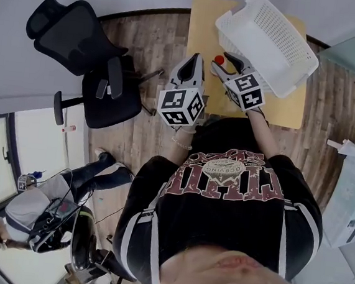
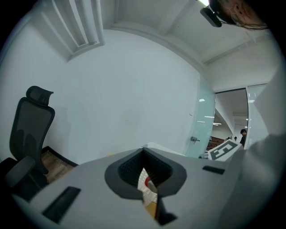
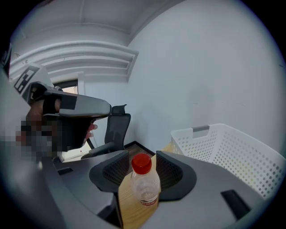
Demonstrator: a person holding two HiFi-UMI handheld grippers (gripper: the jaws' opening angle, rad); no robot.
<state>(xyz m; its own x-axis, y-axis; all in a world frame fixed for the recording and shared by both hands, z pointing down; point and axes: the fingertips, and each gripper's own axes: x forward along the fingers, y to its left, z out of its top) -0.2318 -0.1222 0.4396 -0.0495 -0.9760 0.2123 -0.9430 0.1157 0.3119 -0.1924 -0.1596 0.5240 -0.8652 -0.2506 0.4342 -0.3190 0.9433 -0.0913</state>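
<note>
Right gripper (image 3: 143, 166) stands open around the clear plastic bottle with a red cap (image 3: 144, 187), upright on the light wooden table (image 3: 132, 214) beside a white perforated basket (image 3: 232, 152). The left gripper (image 1: 195, 60) is closed, empty. Squeezing squarely below the cap (gently) looks wisest.

**Little That We Can Read**

The only lettering we find runs across the person's black T-shirt (image 1: 227, 174) in the head view. It is in big dark-red block letters with pale outlines, upside down to us, with an oval emblem of small print set among them. We cannot spell out either with certainty.

The marker cube (image 1: 181, 106) of the left tool (image 1: 195, 60) and the second cube (image 1: 247, 91) of the right tool (image 1: 226, 58) bear black-and-white square codes, not letters.

In the right gripper view, the bottle (image 3: 144, 185) carries a narrow red label band low on its body. Its print is too small for us to read.
</note>
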